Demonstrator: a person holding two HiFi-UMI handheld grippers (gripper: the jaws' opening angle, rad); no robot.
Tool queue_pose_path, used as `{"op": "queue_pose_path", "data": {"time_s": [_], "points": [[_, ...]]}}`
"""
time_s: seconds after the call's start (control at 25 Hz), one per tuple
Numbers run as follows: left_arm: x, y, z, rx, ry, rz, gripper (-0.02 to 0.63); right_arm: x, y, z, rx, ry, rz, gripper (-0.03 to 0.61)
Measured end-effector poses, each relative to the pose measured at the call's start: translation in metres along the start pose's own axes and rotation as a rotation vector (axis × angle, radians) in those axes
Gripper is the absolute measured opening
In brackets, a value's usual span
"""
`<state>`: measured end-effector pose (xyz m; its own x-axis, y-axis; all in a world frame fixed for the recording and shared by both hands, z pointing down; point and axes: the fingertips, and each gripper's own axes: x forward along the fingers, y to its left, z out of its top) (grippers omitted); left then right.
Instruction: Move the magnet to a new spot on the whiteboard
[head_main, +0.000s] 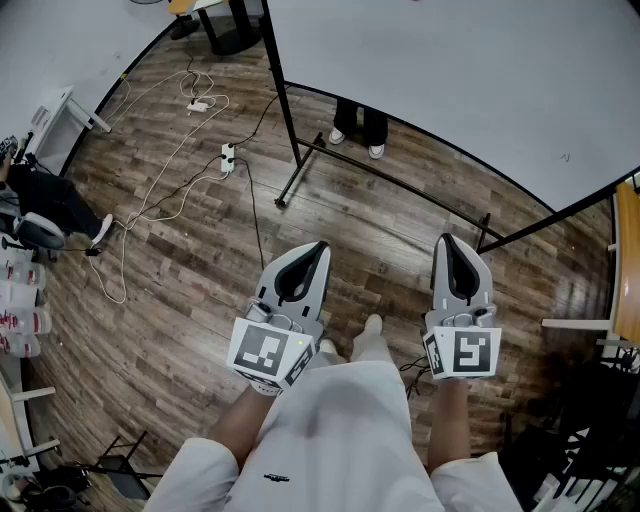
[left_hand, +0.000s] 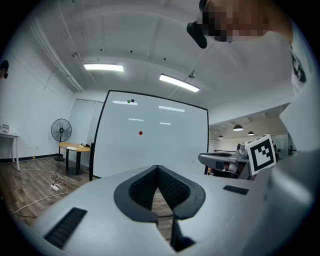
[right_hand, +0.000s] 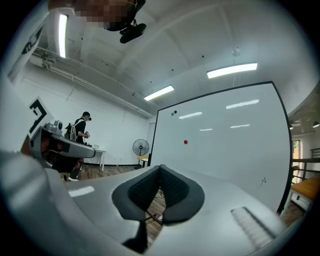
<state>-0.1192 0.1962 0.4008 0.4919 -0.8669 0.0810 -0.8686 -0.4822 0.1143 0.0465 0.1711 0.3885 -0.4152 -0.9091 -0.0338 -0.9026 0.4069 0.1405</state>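
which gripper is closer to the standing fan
Left. The fan stands far ahead and to the left of the left gripper; the right gripper is further to the right, and the fan looks smaller from there.

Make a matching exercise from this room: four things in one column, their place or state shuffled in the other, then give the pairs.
Things:
1. red magnet
2. standing fan
3. left gripper
4. power strip

Place or state:
A. lying on the wood floor
B. jaws together, nothing between them
C. stuck on the whiteboard
D. by the round table, left of the board

Pairs: 1-C, 2-D, 3-B, 4-A.
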Motion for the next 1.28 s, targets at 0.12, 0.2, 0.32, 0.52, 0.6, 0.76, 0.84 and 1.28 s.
{"op": "queue_pose_path", "data": {"time_s": [0.12, 0.2, 0.32, 0.52, 0.6, 0.76, 0.84, 1.28], "points": [[-0.01, -0.018, 0.011, 0.012, -0.034, 0.008, 0.006, -0.016, -0.003, 0.014, -0.003, -0.03, 0.007, 0.012], [-0.012, -0.026, 0.017, 0.018, -0.054, 0.018, 0.006, -0.024, -0.006, 0.02, 0.0, -0.044, 0.016, 0.012], [-0.012, -0.039, 0.019, 0.018, -0.065, 0.03, 0.006, -0.036, -0.013, 0.023, 0.01, -0.051, 0.031, 0.012], [0.002, -0.074, 0.019, 0.021, -0.066, 0.031, 0.006, -0.055, -0.042, 0.027, 0.03, -0.07, 0.046, 0.011], [0.008, -0.088, 0.018, 0.022, -0.063, 0.034, 0.006, -0.062, -0.056, 0.026, 0.048, -0.075, 0.049, 0.011], [0.02, -0.11, 0.017, 0.03, -0.055, 0.047, 0.006, -0.071, -0.077, 0.019, 0.074, -0.085, 0.064, 0.011], [0.026, -0.119, 0.015, 0.025, -0.052, 0.053, 0.006, -0.075, -0.086, 0.014, 0.084, -0.084, 0.072, 0.011], [0.061, -0.147, 0.01, 0.018, -0.055, 0.06, 0.006, -0.076, -0.117, 0.007, 0.087, -0.097, 0.12, 0.012]]}}
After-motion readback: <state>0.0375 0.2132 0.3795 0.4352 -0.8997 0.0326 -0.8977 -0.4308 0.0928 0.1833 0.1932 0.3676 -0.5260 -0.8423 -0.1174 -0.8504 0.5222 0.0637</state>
